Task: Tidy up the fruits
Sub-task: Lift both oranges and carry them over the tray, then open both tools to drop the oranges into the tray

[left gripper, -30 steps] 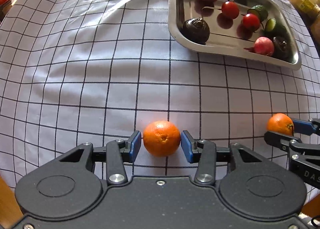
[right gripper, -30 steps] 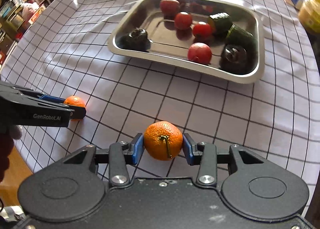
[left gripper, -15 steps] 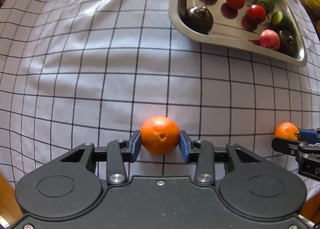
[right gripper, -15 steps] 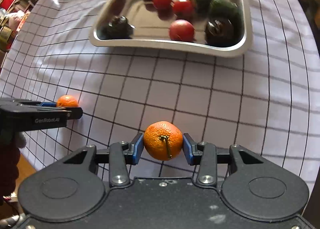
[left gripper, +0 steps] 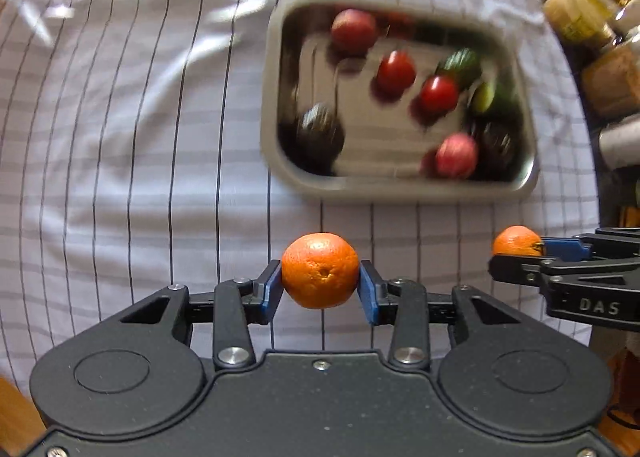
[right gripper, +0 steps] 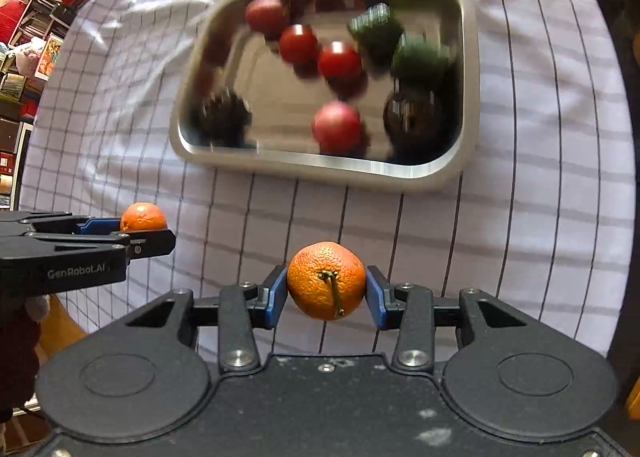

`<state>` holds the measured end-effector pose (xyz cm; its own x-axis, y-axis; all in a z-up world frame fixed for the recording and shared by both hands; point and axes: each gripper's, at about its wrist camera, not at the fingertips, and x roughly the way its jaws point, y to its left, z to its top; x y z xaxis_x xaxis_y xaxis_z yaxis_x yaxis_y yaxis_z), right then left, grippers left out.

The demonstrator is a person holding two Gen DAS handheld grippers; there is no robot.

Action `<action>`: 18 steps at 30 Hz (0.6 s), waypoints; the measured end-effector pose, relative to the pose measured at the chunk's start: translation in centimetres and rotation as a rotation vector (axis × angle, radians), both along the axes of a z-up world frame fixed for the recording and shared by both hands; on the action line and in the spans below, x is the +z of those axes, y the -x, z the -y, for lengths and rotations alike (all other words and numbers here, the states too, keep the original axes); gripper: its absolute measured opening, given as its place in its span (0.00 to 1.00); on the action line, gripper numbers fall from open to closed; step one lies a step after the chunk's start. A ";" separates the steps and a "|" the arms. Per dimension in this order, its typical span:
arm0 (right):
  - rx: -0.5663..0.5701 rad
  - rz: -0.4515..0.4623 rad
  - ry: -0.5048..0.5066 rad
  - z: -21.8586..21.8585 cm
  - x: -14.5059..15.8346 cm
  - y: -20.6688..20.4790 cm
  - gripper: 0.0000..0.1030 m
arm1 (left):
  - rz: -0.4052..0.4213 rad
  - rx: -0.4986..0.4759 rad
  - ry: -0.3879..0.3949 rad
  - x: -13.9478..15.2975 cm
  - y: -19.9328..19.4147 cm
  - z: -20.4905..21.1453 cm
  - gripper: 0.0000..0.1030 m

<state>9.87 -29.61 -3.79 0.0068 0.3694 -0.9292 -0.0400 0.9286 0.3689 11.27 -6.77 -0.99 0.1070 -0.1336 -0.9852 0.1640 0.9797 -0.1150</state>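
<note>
My left gripper (left gripper: pixel 320 291) is shut on an orange mandarin (left gripper: pixel 320 270) and holds it above the checked cloth. My right gripper (right gripper: pixel 326 291) is shut on a second mandarin (right gripper: pixel 326 280) with a green stem. Each gripper shows in the other's view: the right one (left gripper: pixel 516 251) at the right edge with its mandarin (left gripper: pixel 516 241), the left one (right gripper: pixel 146 227) at the left edge with its mandarin (right gripper: pixel 143 216). A steel tray (left gripper: pixel 276 105) (right gripper: pixel 470 97) lies ahead with red, green and dark produce, blurred by motion.
The checked tablecloth (left gripper: pixel 120 117) covers the table. Jars and boxes (left gripper: pixel 580 5) stand at the far right. Shelves with clutter (right gripper: pixel 24 37) lie beyond the table's left edge. A wooden edge (left gripper: pixel 16 409) shows below the cloth.
Both grippers have lifted with their mandarins and moved toward the tray, which now sits more centred and closer in both views. The grips have not changed.
</note>
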 end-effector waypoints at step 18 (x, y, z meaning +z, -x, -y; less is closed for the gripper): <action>-0.019 0.152 0.057 -2.6 4.3 -9.4 0.42 | 0.095 0.000 -0.089 -0.3 -7.9 2.7 0.46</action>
<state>19.30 -26.96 0.46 0.1551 0.3142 -0.9366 -0.0733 0.9491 0.3063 19.20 -9.44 -1.31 0.2001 -0.0463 -0.9787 0.1700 0.9854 -0.0119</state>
